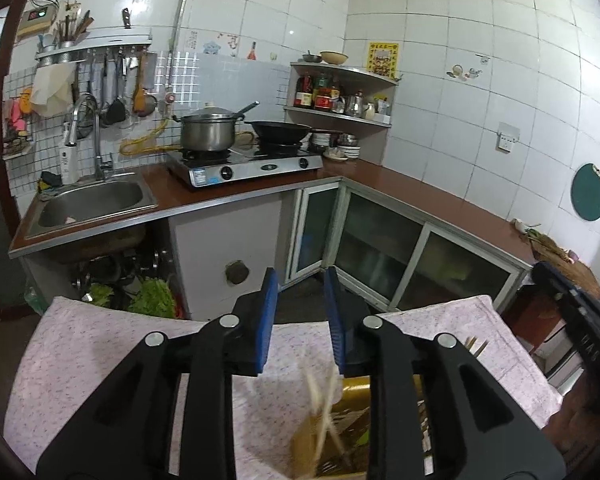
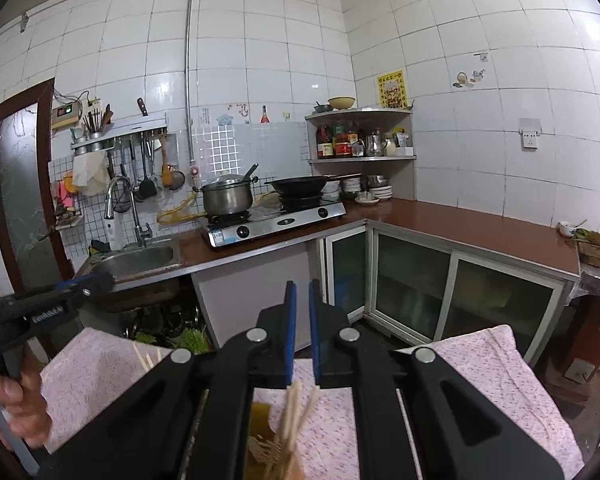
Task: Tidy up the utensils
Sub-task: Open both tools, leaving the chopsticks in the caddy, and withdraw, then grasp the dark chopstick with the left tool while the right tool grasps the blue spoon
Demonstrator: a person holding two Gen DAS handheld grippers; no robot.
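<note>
**Chopsticks over the yellow box as my two grippers hang above the cloth**

Chopsticks [image 1: 322, 408], pale and blurred, stand low in the left wrist view, just under my left gripper [image 1: 302, 320], their lower ends at the yellow box [image 1: 354, 432] that sits on the pink cloth [image 1: 100, 344]. My left fingers stand apart with only air and the far cupboards between the blue pads [image 1: 268, 320]; nothing is pinched there. My right gripper [image 2: 302, 334] has its pads drawn almost together, a thin slit between them, and I see nothing caught in it. A second bundle of sticks [image 2: 296, 416] rises below it from the same box [image 2: 260, 420], and a few loose sticks [image 2: 148, 358] lie on the cloth toward my left hand [image 2: 16, 408].

I judge this to be the step of putting sticks into the box, with the left grip let go. The next move likely calls for reaching the loose sticks, pads opened and lined along them.

Much is hidden: both grippers' black arms cover most of the box, its contents are a smear, and whether the blurred sticks touch anything I cannot tell
</note>
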